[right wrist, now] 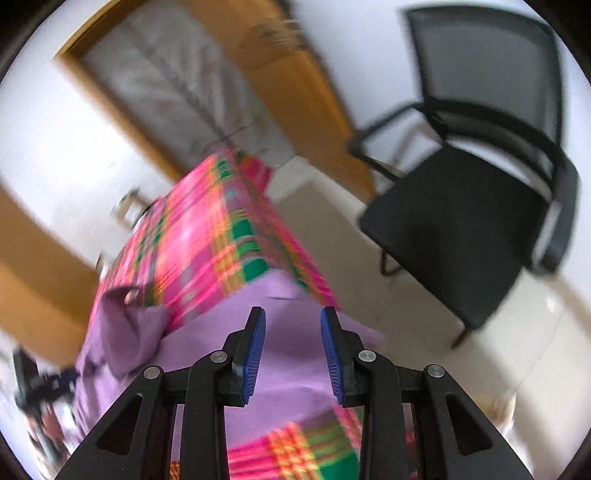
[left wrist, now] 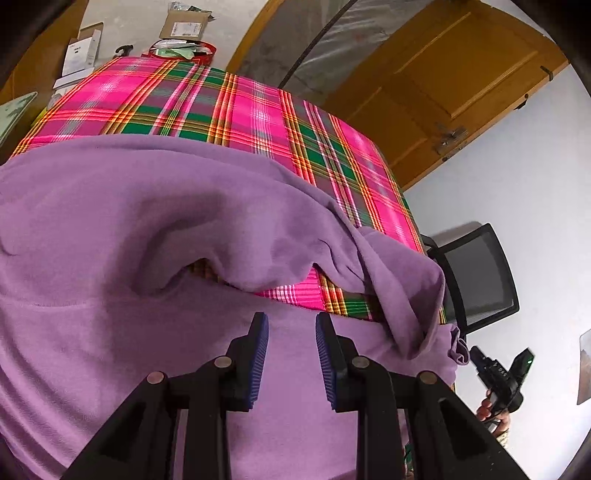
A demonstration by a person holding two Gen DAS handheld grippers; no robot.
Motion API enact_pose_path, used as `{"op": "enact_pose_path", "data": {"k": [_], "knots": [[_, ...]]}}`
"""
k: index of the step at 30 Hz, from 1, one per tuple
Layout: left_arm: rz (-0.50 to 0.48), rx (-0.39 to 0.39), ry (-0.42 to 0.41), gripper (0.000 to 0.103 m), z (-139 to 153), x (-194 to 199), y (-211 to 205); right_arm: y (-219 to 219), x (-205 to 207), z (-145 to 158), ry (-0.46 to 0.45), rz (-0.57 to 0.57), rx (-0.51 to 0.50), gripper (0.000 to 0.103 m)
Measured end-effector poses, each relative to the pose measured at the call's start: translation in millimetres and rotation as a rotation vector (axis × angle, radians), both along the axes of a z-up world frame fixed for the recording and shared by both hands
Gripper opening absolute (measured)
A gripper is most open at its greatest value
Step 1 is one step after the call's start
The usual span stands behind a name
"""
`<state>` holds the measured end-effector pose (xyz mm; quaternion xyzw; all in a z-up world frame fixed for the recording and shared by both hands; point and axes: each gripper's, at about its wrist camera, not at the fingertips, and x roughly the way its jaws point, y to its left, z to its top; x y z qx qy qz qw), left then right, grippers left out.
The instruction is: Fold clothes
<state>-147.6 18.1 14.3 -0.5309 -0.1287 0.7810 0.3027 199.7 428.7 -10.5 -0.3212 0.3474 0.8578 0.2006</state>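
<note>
A purple garment [left wrist: 155, 229] lies rumpled over the near part of a table covered with a pink, green and yellow plaid cloth [left wrist: 207, 107]. A raised fold leaves a gap that shows the plaid beneath. My left gripper [left wrist: 291, 325] hovers open just above the purple cloth, nothing between its blue pads. In the blurred right wrist view the same purple garment [right wrist: 288, 362] drapes over the table's corner, and my right gripper [right wrist: 293, 321] stands open above it. The right gripper also shows at the left wrist view's lower right edge, held by a hand [left wrist: 487, 406].
A black mesh chair [right wrist: 465, 221] stands on the pale floor right of the table. Cardboard boxes [left wrist: 184, 24] and a red-rimmed container [left wrist: 184, 50] sit beyond the table's far edge. A wooden door [left wrist: 443, 74] stands behind.
</note>
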Motion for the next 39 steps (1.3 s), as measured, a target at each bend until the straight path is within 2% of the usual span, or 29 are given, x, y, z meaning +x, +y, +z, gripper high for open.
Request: {"op": "enact_pose_path", "data": {"k": [7, 12, 13, 15, 18, 20, 24, 27, 29, 33, 39], "knots": [[0.009, -0.076, 0.051, 0.027, 17, -15, 0, -50, -79, 34, 0.011, 0.311, 0.12, 0.033], [-0.002, -0.169, 0.123, 0.028, 35, -42, 4, -90, -128, 38, 0.037, 0.505, 0.125, 0.033], [-0.016, -0.198, 0.14, 0.028, 37, -51, 8, -94, -135, 38, 0.04, 0.525, 0.113, 0.041], [-0.036, -0.254, 0.16, 0.028, 39, -70, 14, -101, -148, 37, 0.043, 0.558, 0.09, 0.052], [-0.079, -0.328, 0.2, 0.029, 39, -91, 28, -109, -164, 39, 0.033, 0.596, 0.087, 0.053], [-0.119, -0.41, 0.252, 0.029, 37, -105, 41, -110, -174, 37, 0.02, 0.615, 0.08, 0.053], [-0.213, -0.522, 0.316, 0.029, 20, -128, 67, -114, -191, 31, -0.011, 0.644, 0.067, 0.053], [-0.327, -0.556, 0.279, 0.029, 2, -139, 85, -115, -197, 31, -0.008, 0.667, 0.058, 0.053], [-0.36, -0.593, 0.274, 0.029, -5, -147, 95, -115, -202, 29, -0.014, 0.672, 0.049, 0.056], [-0.413, -0.629, 0.317, 0.029, -13, -155, 108, -114, -213, 25, -0.027, 0.681, 0.032, 0.057], [-0.552, -0.683, 0.386, 0.029, -27, -140, 120, -116, -222, 24, -0.029, 0.712, 0.011, 0.057]]}}
